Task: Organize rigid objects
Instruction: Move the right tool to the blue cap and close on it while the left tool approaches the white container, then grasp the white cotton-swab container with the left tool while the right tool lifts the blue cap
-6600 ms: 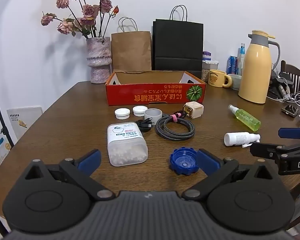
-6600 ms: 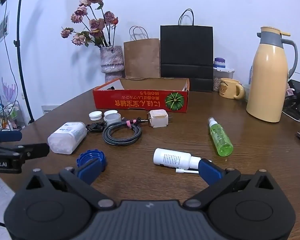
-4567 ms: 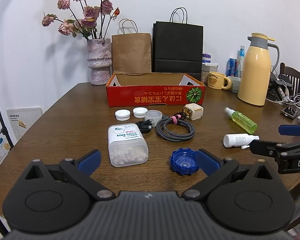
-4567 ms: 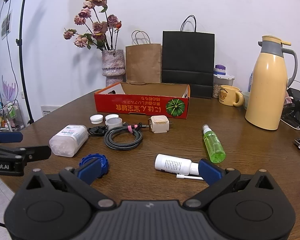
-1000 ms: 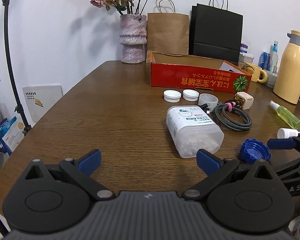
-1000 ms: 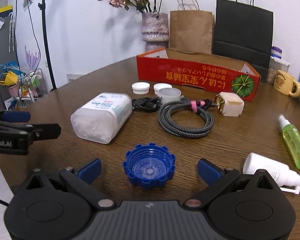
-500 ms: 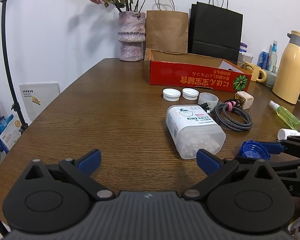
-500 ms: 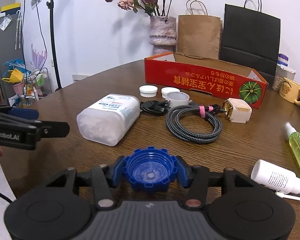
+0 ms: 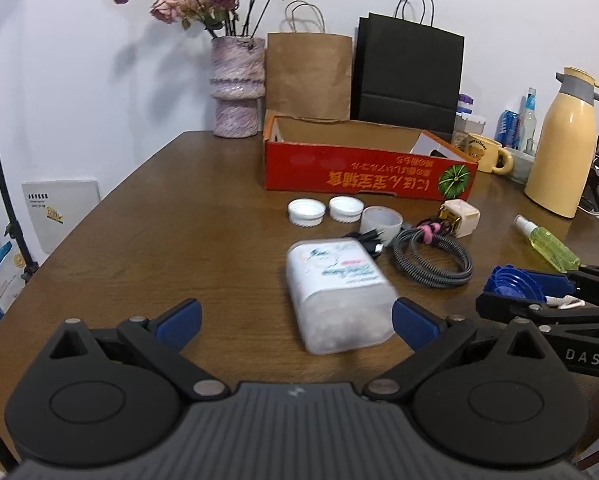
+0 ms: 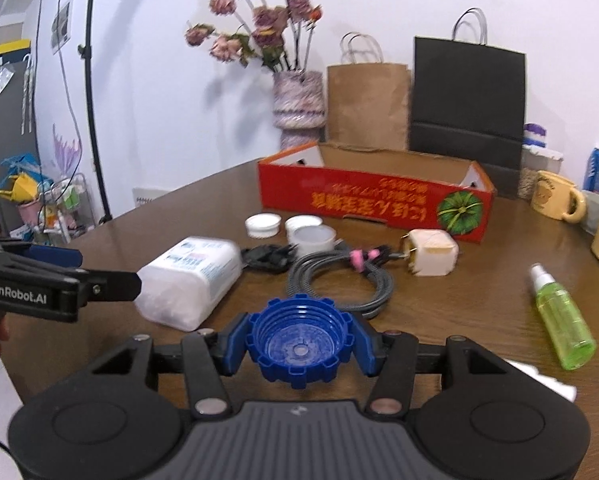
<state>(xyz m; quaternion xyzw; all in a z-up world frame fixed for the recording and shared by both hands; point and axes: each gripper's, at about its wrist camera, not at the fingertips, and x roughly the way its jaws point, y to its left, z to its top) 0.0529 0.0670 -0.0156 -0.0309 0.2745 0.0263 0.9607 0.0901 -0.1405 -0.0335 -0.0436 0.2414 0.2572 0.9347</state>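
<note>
My right gripper (image 10: 298, 345) is shut on the blue ridged cap (image 10: 299, 342) and holds it above the table; the cap also shows at the right of the left wrist view (image 9: 513, 282). My left gripper (image 9: 295, 322) is open and empty, with the clear plastic container (image 9: 337, 306) lying on its side just ahead of its right finger. The container also shows in the right wrist view (image 10: 189, 280). The red cardboard box (image 10: 375, 200) stands open at the back. Two white caps (image 9: 306, 211), a small white cup (image 9: 381, 220), a coiled cable with charger (image 9: 431, 256) and a green spray bottle (image 10: 561, 316) lie between.
A vase of dried roses (image 9: 238, 88), a brown bag (image 9: 309, 76) and a black bag (image 9: 407, 76) stand behind the box. A yellow thermos (image 9: 563, 144) and mug (image 9: 485, 152) are at the far right. A white spray bottle (image 10: 539, 380) lies behind my right gripper's right finger.
My right gripper has closed on the blue cap and lifted it off the table. My left gripper has shifted left and forward toward the clear container, still open.
</note>
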